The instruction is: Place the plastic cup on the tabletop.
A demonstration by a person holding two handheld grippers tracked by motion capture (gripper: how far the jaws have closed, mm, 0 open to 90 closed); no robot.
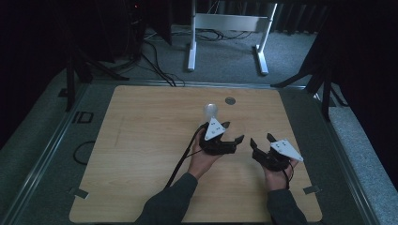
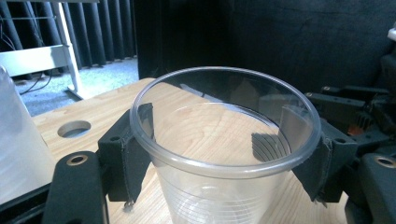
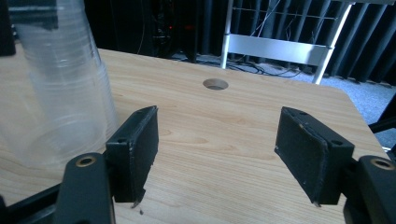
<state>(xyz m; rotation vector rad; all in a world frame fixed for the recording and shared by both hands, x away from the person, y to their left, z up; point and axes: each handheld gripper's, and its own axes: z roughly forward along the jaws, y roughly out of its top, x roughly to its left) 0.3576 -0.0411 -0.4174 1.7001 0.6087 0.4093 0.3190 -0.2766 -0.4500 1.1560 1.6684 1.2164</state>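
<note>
A clear plastic cup (image 2: 224, 191) stands upright on the wooden table (image 1: 141, 140), its rim towards the camera. My left gripper (image 2: 229, 156) is shut on it, one pad pressed against each side just under the rim. In the high view the left gripper (image 1: 233, 132) lies mid-table, with a person's hand behind it. An upside-down stack of clear cups (image 1: 211, 111) stands just beyond it, also visible as stack (image 2: 18, 149) and stack (image 3: 60, 93). My right gripper (image 1: 262, 139) rests to the right, open, with bare wood between its jaws (image 3: 219, 154).
A round hole (image 1: 230, 100) is cut in the table near its far edge. A white desk frame (image 1: 230, 23) and cables lie on the floor beyond. The right gripper's black body (image 2: 364, 121) sits close beside the held cup. Dark curtains surround the table.
</note>
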